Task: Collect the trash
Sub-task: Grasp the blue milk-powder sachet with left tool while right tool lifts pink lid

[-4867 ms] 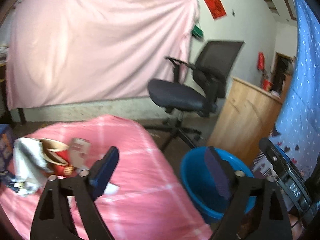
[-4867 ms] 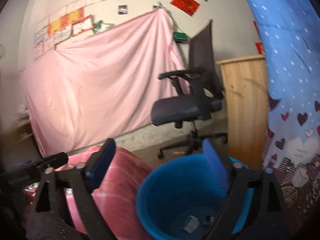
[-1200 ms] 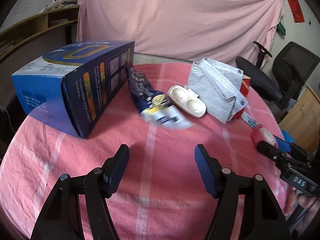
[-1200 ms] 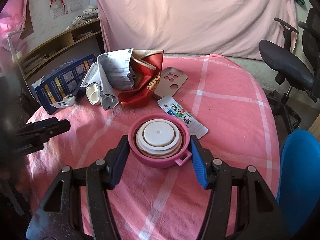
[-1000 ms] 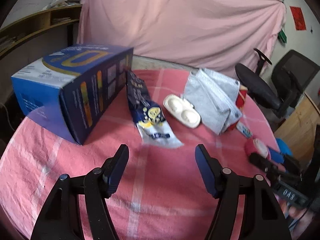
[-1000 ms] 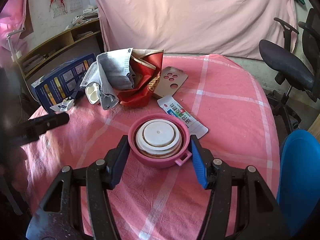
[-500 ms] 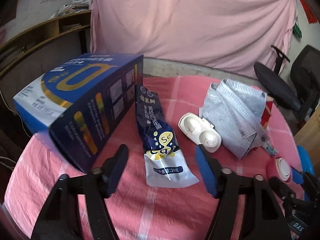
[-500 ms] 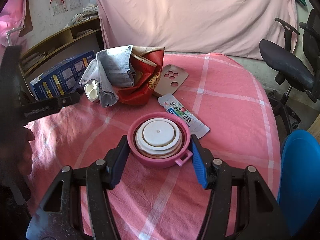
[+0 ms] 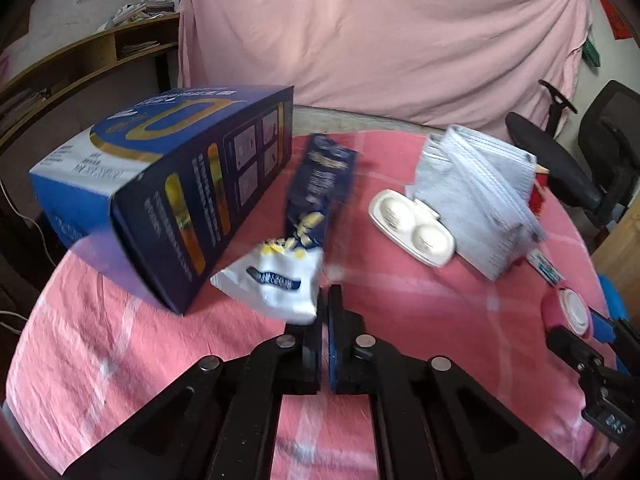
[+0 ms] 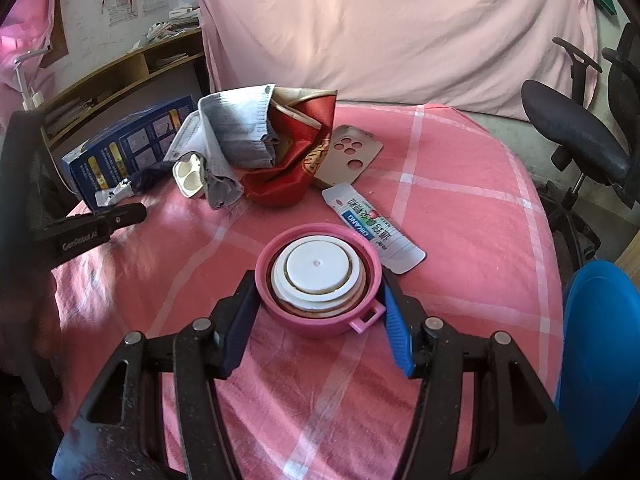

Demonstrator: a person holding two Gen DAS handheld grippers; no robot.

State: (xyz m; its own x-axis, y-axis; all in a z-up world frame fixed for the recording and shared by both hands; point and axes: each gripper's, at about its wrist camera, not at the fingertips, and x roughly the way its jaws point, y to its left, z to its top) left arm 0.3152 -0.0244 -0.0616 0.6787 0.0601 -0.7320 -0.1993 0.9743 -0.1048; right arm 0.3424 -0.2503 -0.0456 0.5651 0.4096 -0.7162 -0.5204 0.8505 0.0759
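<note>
My left tool (image 9: 324, 300) was clamped shut on the lower corner of the sachet (image 9: 298, 248), which lay mid-frame on the counter (image 9: 420, 320) just right of the box (image 9: 168, 184). My right tool (image 10: 318, 308) stood wide at lower centre, its pads against both sides of the pink lid (image 10: 318, 276), with the blue bin (image 10: 600, 344) at the right edge.

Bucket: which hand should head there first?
Right gripper: its jaws clamp the lid, and the bucket sits just beside it. The left gripper, farther off, seems to pinch only the wrapper's corner.
</note>
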